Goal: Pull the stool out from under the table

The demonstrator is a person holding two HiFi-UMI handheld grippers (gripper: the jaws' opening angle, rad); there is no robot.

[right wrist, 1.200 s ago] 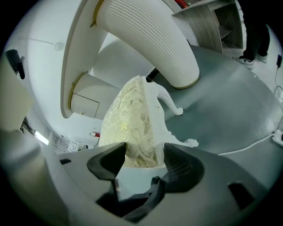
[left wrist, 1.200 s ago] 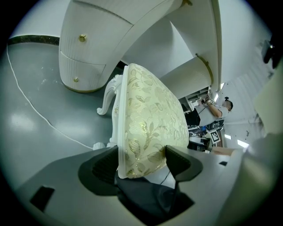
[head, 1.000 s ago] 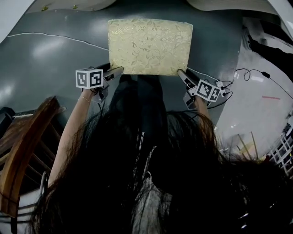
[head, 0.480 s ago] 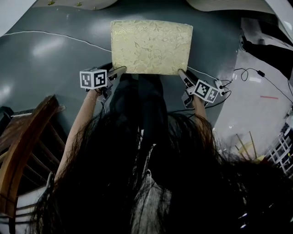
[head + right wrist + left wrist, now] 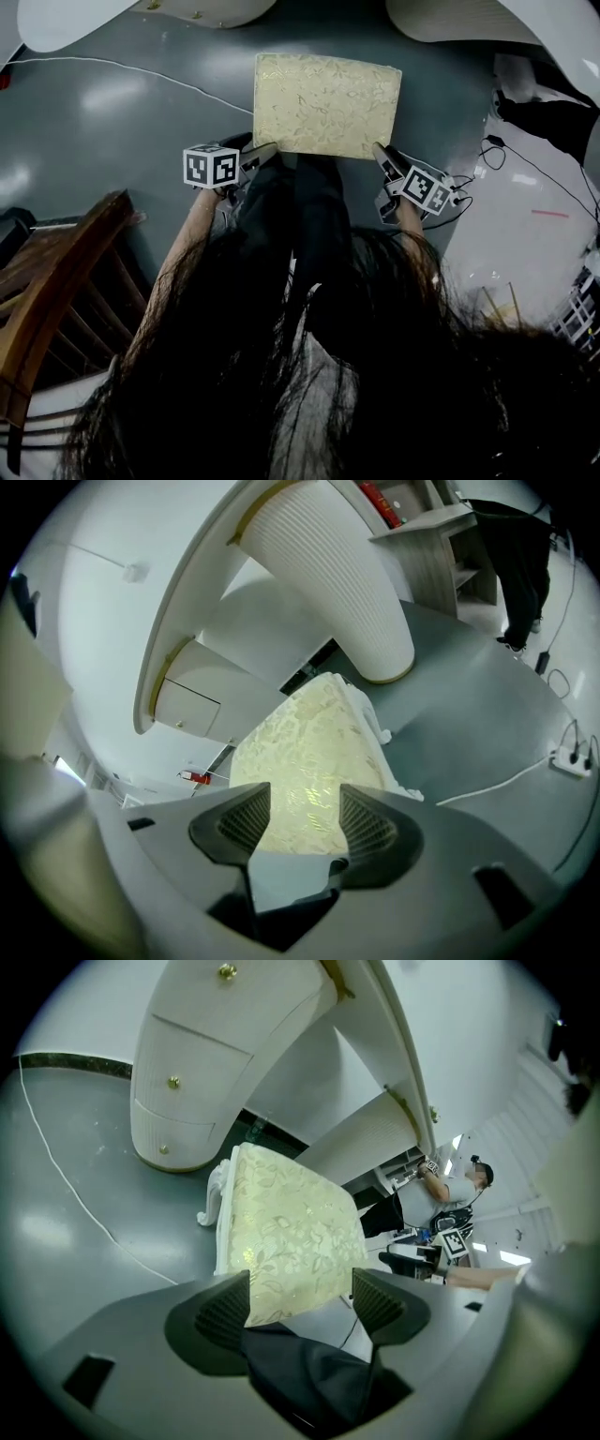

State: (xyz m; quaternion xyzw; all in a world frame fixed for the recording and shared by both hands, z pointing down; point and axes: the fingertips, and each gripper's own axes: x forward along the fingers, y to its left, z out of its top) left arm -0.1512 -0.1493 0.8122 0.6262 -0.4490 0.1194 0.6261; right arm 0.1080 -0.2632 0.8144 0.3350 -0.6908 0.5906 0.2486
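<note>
stool [image 5: 326, 105]: gold-patterned cushion, out on grey floor, clear of white table [image 5: 450, 17]. left gripper [image 5: 264, 152]: near-left corner, jaws apart, released. right gripper [image 5: 382, 156]: near-right corner, jaws just narrowed slightly, gripping nothing.

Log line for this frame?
stool: out from under table | left tool: open, empty | right tool: open, just closing slightly, nothing between jaws

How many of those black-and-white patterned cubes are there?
2: one cube on the left gripper by the stool's near-left corner, the other cube on the right gripper by its near-right corner.
</note>
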